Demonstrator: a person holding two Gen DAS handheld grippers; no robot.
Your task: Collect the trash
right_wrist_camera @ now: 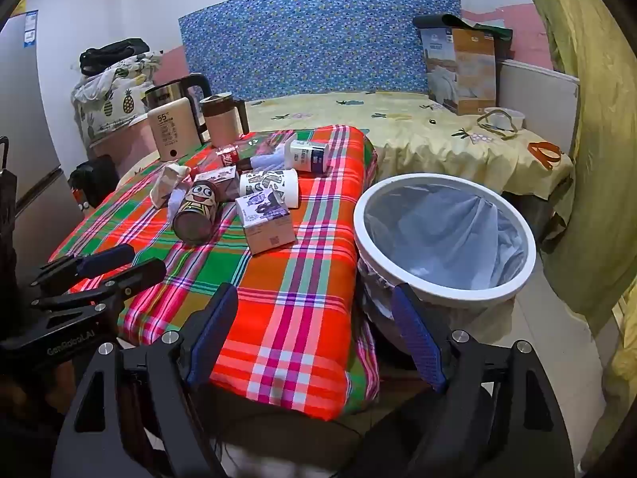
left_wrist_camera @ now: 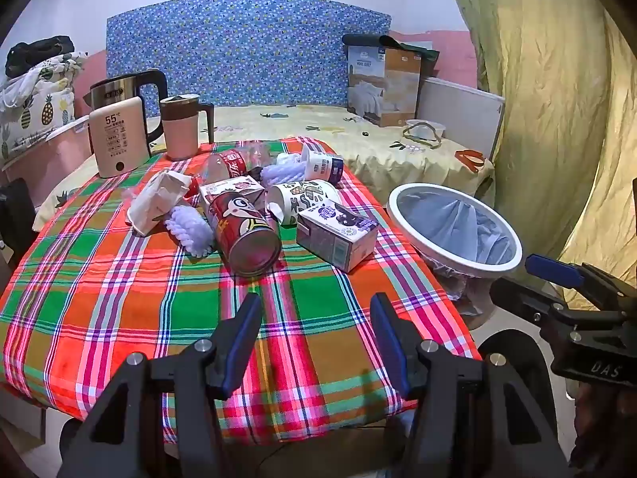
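Observation:
Trash lies in a heap on the plaid tablecloth [left_wrist_camera: 119, 298]: a red chip can [left_wrist_camera: 245, 231] on its side, a small milk carton [left_wrist_camera: 338, 237], a patterned paper cup [left_wrist_camera: 302, 199], a crumpled paper bag [left_wrist_camera: 157, 201], a cola bottle [left_wrist_camera: 235, 163] and a white yogurt cup [left_wrist_camera: 322, 165]. A white-rimmed bin [left_wrist_camera: 454, 227] with a grey liner stands right of the table, also in the right wrist view [right_wrist_camera: 442, 235]. My left gripper [left_wrist_camera: 316, 342] is open and empty over the near table edge. My right gripper [right_wrist_camera: 314, 338] is open and empty between table and bin.
A steel kettle [left_wrist_camera: 119, 87], a cream warmer box [left_wrist_camera: 117, 137] and a pink jug [left_wrist_camera: 181, 127] stand at the table's far left. A bed [left_wrist_camera: 398, 139] with a quilt box [left_wrist_camera: 382, 83] lies behind. A yellow curtain [left_wrist_camera: 557, 99] hangs on the right.

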